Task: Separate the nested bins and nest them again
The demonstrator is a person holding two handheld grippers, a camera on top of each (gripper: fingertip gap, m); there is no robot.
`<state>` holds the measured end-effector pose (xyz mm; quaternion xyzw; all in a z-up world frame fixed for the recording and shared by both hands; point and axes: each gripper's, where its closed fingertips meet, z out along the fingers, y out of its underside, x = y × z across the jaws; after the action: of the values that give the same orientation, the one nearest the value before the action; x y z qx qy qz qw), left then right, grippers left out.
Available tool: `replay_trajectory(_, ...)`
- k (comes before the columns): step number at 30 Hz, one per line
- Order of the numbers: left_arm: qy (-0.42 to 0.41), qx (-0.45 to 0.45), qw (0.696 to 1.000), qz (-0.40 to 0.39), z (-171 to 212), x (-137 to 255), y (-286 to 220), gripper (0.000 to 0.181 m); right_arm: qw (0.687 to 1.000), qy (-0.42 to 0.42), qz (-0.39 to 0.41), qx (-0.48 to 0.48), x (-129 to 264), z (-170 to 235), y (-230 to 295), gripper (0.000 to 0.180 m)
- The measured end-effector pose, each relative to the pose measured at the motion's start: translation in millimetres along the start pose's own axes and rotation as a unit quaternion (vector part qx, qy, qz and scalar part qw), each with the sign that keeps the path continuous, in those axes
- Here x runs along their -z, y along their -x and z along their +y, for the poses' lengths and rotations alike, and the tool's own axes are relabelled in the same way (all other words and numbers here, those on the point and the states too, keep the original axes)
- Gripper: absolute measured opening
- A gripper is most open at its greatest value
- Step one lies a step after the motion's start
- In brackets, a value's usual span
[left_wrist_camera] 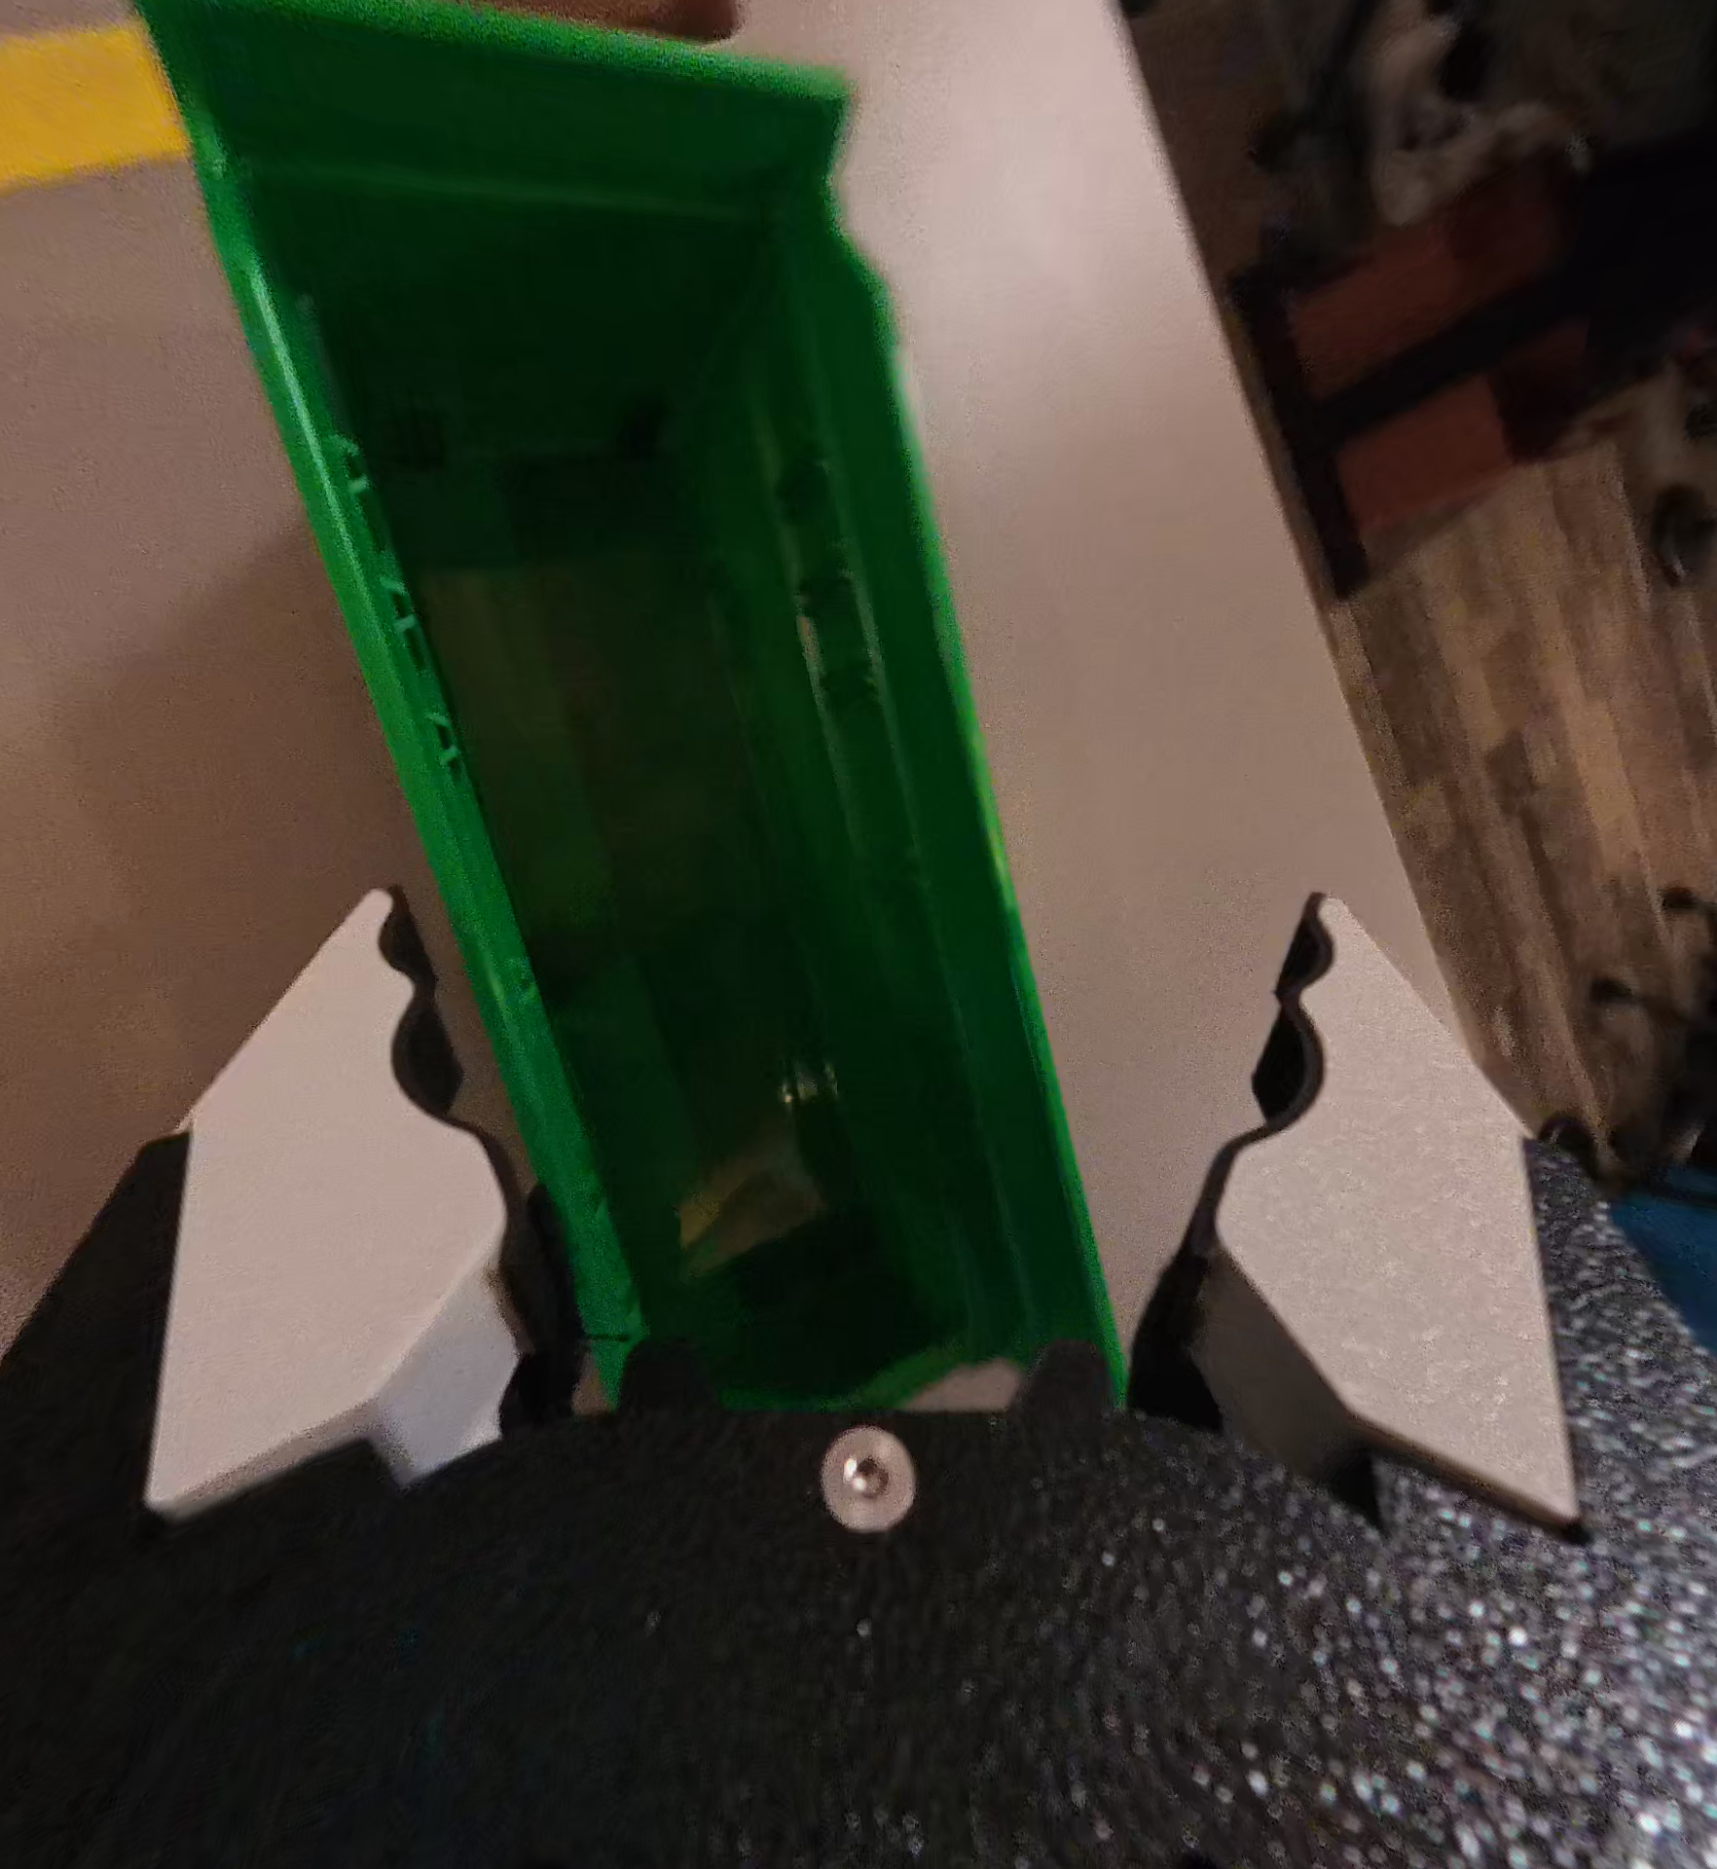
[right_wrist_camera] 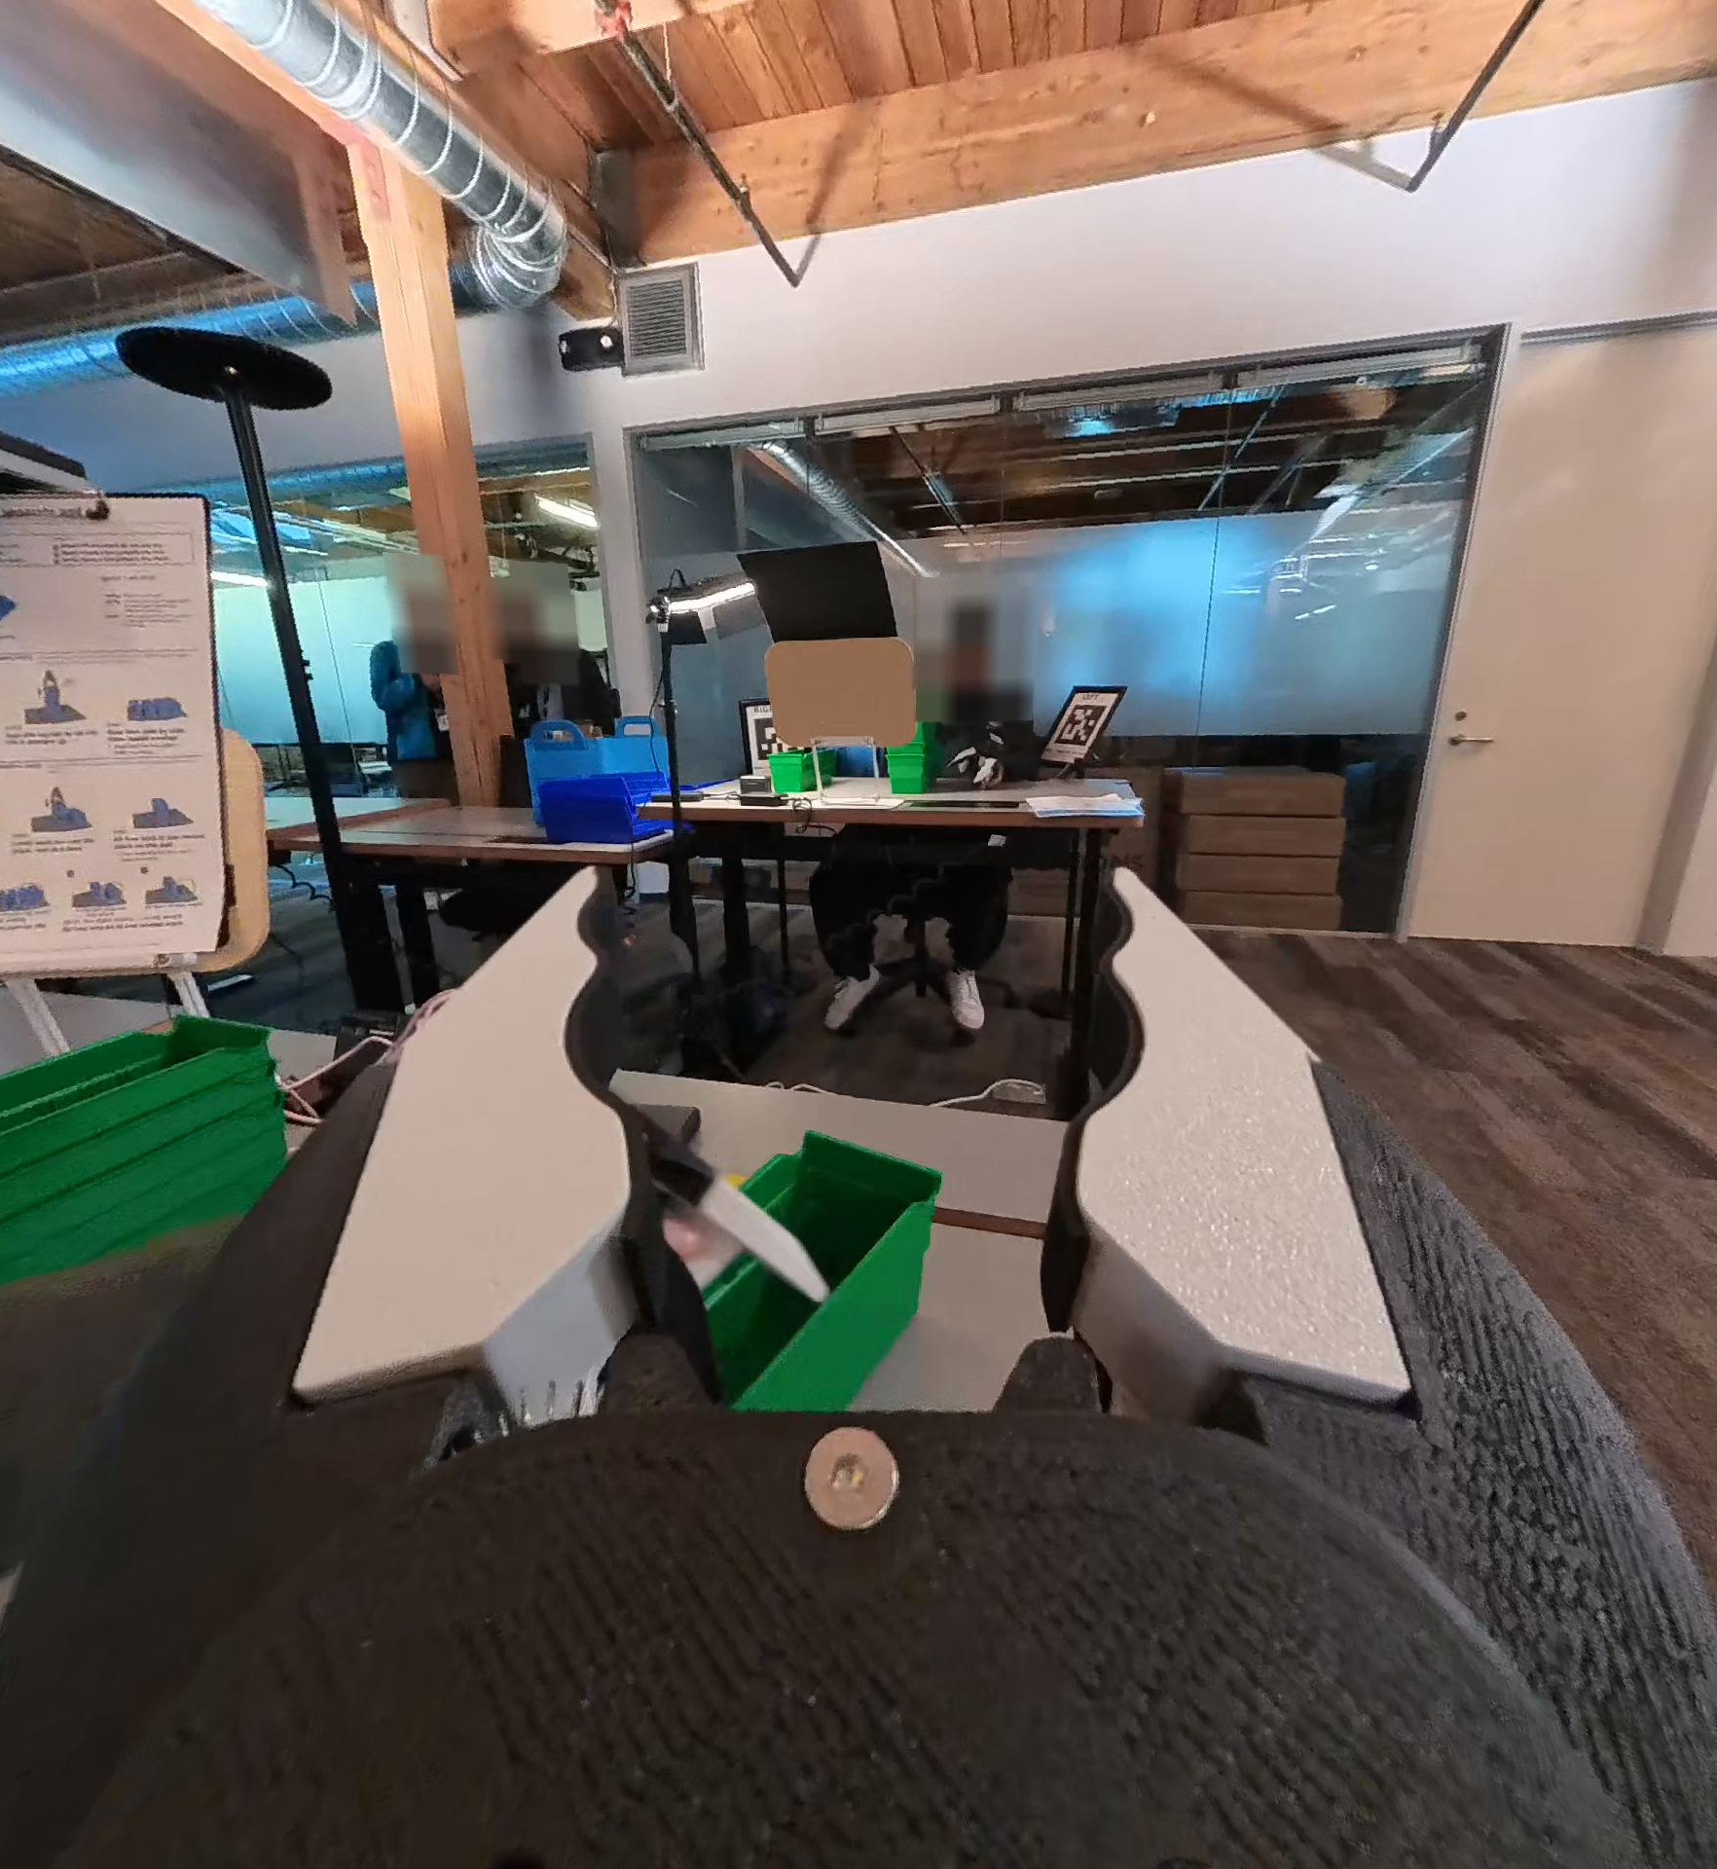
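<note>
Right wrist view looks out over a wide office: wood-plank floor point(right_wrist_camera: 1502, 1062) lies bare to the right as far as a pale door point(right_wrist_camera: 1562, 647), while the left side is crowded by a stack of nested green bins point(right_wrist_camera: 96, 1163) and an instruction board point(right_wrist_camera: 66, 728) on a stand. Below, the white table point(right_wrist_camera: 976, 1123) ends in a straight far edge, with free surface to the right of a single green bin point(right_wrist_camera: 834, 1274) that sits on it at an angle. The right gripper point(right_wrist_camera: 849, 1011) hangs above this bin, jaws spread wide and holding nothing. The left gripper point(right_wrist_camera: 733, 1229) shows at the bin's near left rim. In the left wrist view, the left gripper point(left_wrist_camera: 854, 930) is also spread wide, and the green bin point(left_wrist_camera: 632, 657) runs lengthwise between its fingers, its left rim just beside the left finger point(left_wrist_camera: 329, 1193) and a clear gap at the right finger point(left_wrist_camera: 1380, 1193); whether anything touches is unclear. White table point(left_wrist_camera: 1087, 506) lies open on both sides of the bin.
</note>
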<state>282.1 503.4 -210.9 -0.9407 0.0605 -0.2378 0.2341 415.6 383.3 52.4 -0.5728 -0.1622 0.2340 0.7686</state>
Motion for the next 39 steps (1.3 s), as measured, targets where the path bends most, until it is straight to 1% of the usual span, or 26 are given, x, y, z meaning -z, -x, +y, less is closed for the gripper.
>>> replay_trajectory(1, -0.001, -0.038, 0.999, 0.010, 3.5, 17.8, -3.0, 0.158, 1.000, -0.001, -0.004, -0.001, 0.5, -0.6, 1.0, 0.093)
replay_trajectory(3, -0.013, -0.110, 0.994, 0.003, 12.4, 69.8, 6.2, 0.159, 1.000, -0.010, -0.009, -0.006, 2.9, -4.0, 2.1, 0.092)
replay_trajectory(4, -0.024, -0.137, 0.990, -0.010, 16.4, 102.0, 18.2, 0.158, 1.000, -0.016, -0.011, -0.008, 4.1, -6.5, 2.4, 0.092)
replay_trajectory(6, -0.042, -0.165, 0.982, -0.078, 21.3, 171.0, 65.1, 0.159, 1.000, -0.024, -0.012, -0.013, 6.2, -9.8, 2.7, 0.092)
replay_trajectory(8, -0.052, -0.144, 0.975, -0.162, 26.2, 241.3, 132.8, 0.159, 1.000, -0.024, -0.006, -0.019, 6.9, -9.9, 1.8, 0.092)
replay_trajectory(10, -0.060, -0.086, 0.966, -0.235, 35.6, 303.1, 207.3, 0.160, 0.999, -0.026, -0.003, -0.024, 6.4, -10.2, 2.6, 0.092)
replay_trajectory(11, -0.061, -0.049, 0.963, -0.259, 44.6, 326.0, 241.9, 0.160, 0.999, -0.031, -0.004, -0.029, 5.7, -10.8, 3.6, 0.091)
replay_trajectory(12, -0.054, -0.016, 0.963, -0.265, 57.2, 340.1, 270.5, 0.160, 0.999, -0.037, -0.004, -0.038, 4.6, -11.5, 4.7, 0.091)
replay_trajectory(14, -0.028, 0.047, 0.966, -0.251, 86.4, 347.8, 312.5, 0.159, 0.997, -0.047, -0.011, -0.055, 0.2, -12.6, 8.8, 0.089)
replay_trajectory(17, 0.012, 0.103, 0.969, -0.226, 120.5, 334.5, 349.0, 0.159, 0.997, -0.030, -0.035, -0.060, -12.3, -5.7, 22.4, 0.089)
replay_trajectory(19, 0.026, 0.118, 0.971, -0.208, 129.5, 321.0, 359.6, 0.159, 0.998, -0.009, -0.042, -0.049, -21.1, 2.0, 30.3, 0.089)
replay_trajectory(21, 0.044, 0.129, 0.967, -0.215, 135.3, 313.6, 370.5, 0.159, 0.999, 0.011, -0.037, -0.034, -28.8, 10.0, 34.3, 0.089)
replay_trajectory(22, 0.054, 0.134, 0.965, -0.218, 137.7, 310.6, 373.9, 0.159, 0.999, 0.021, -0.034, -0.028, -32.4, 14.0, 35.6, 0.089)
replay_trajectory(25, 0.070, 0.150, 0.968, -0.190, 139.6, 300.0, 369.6, 0.158, 0.998, 0.047, -0.034, -0.016, -41.0, 24.8, 39.2, 0.089)
replay_trajectory(26, 0.079, 0.151, 0.969, -0.181, 140.3, 298.3, 366.7, 0.149, 0.998, 0.054, -0.035, -0.015, -43.5, 28.1, 39.7, 0.089)
replay_trajectory(27, 0.089, 0.150, 0.965, -0.197, 142.1, 301.4, 370.0, 0.132, 0.997, 0.060, -0.036, -0.016, -45.8, 31.2, 39.9, 0.089)
replay_trajectory(28, 0.092, 0.152, 0.965, -0.192, 141.4, 303.0, 368.6, 0.123, 0.997, 0.065, -0.036, -0.019, -48.0, 34.3, 39.6, 0.089)
replay_trajectory(31, 0.112, 0.160, 0.965, -0.178, 144.6, 306.4, 367.0, 0.113, 0.995, 0.086, -0.040, -0.029, -53.7, 44.5, 38.5, 0.089)
replay_trajectory(35, 0.145, 0.155, 0.960, -0.182, 152.8, 315.1, 366.0, 0.108, 0.992, 0.117, -0.043, -0.034, -58.8, 57.9, 37.9, 0.089)
replay_trajectory(39, 0.126, 0.155, 0.960, -0.195, 147.7, 329.4, 368.5, 0.107, 0.990, 0.128, -0.047, -0.038, -61.3, 63.1, 38.7, 0.089)
